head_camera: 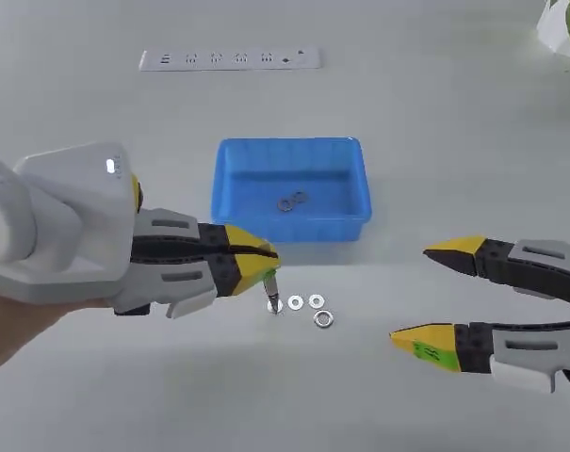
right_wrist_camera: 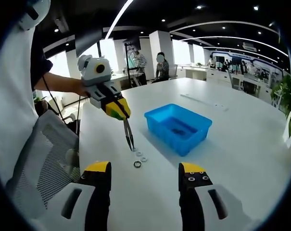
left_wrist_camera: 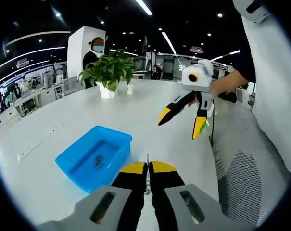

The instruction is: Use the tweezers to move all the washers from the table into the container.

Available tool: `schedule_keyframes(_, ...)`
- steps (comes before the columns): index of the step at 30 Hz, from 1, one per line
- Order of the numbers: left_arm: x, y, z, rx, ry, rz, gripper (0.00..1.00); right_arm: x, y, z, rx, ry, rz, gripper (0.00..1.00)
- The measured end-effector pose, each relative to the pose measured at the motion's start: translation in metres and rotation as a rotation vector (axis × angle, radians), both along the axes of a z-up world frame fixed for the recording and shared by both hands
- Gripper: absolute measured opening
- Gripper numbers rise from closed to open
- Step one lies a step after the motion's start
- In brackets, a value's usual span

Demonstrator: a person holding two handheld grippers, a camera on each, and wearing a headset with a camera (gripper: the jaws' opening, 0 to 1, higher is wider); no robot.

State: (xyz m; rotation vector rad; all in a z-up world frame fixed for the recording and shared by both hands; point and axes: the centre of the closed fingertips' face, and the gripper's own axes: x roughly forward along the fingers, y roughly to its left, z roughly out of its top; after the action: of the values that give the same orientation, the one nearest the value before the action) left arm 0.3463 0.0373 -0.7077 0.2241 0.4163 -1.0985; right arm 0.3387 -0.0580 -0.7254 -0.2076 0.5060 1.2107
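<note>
Head view: left gripper (head_camera: 266, 259), jaws shut on the tweezers (head_camera: 271, 285), aimed the fine tips steeply down at the leftmost of four washers (head_camera: 297, 303) clustered on the table (head_camera: 171, 395), just near of the blue container (head_camera: 292, 151). The steep angle probably let the tips straddle a flat ring. Two more washers already lay inside the container. The right gripper (head_camera: 409, 293) hovered well right of the cluster, jaws wide and holding nothing, apparently kept clear of the work. A power strip (head_camera: 228, 59) lay at the far side.

Left gripper view: its own jaws met around the tweezers' shank and hid the table cluster beneath them. The two rings in the container and the right gripper's spread jaws were plain, and a potted plant (left_wrist_camera: 109, 72) stood beyond.

Right gripper view: seen side-on, the tweezers showed at full length, which the other views did not give. Their tips were at the nearest washer of the cluster, but whether touching it or just above it could not be told, nor whether a washer was pinched.
</note>
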Motion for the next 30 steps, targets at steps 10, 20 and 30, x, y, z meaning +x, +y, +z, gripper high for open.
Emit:
schedule_keyframes(10,-0.007,-0.004,0.000,-0.011,0.019,-0.029,0.06,-0.003,0.007,0.001,0.004,0.007,0.019,0.57)
schedule_keyframes(20,-0.012,-0.003,-0.001,-0.021,0.053,-0.043,0.06,-0.008,0.045,-0.009,-0.006,0.020,0.172,0.57)
schedule_keyframes(30,-0.008,-0.001,-0.001,-0.023,0.073,-0.045,0.06,-0.011,0.086,-0.024,-0.023,0.017,0.301,0.55)
